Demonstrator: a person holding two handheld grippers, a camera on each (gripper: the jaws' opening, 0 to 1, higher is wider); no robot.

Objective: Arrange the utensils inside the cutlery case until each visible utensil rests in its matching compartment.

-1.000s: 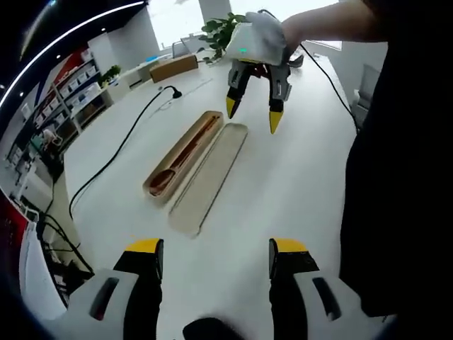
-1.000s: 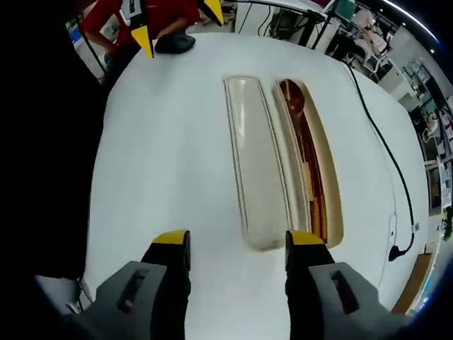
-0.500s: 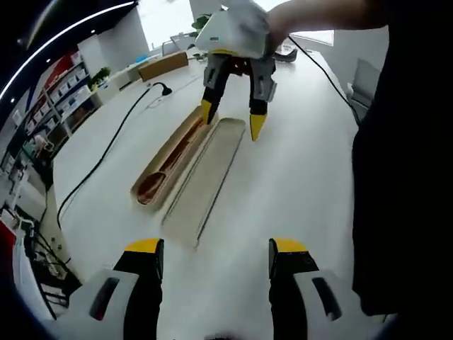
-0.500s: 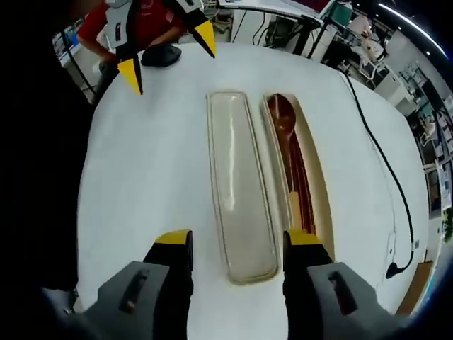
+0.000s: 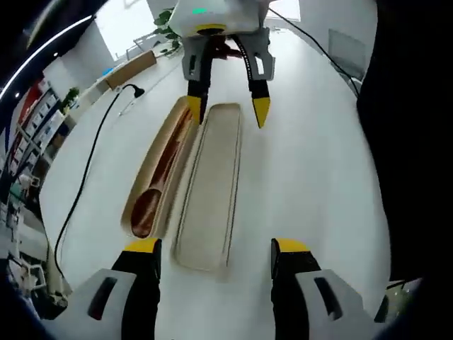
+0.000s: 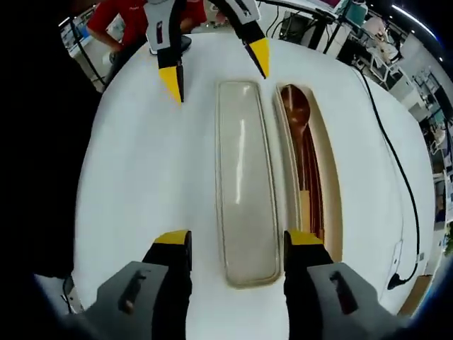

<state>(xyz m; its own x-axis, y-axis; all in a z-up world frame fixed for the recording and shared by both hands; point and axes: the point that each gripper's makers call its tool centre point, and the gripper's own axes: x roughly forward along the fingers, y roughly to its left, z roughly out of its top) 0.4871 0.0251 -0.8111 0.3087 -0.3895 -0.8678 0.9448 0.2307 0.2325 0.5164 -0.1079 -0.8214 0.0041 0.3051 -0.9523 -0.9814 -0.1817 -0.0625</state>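
On the white tabletop (image 6: 141, 177), your left gripper (image 6: 212, 67) and right gripper (image 5: 226, 110) both stand spread and empty, straddling opposite ends of the lid (image 6: 244, 184). Just right of it lies the cutlery case (image 6: 333, 205) holding the spoon (image 6: 301, 142), long axis running gripper to gripper.

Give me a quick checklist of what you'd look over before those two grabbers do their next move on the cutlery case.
1. Case open, lid lying beside it: ok.
2. Spoon inside the case: ok. Whether other utensils lie next to it in their own slots: cannot tell.
3. Left gripper open and holding nothing: ok.
4. Right gripper open and holding nothing: ok.
5. Each gripper straddling one end of the lid: ok, apparently.
6. Black cable lying apart from the case: ok.
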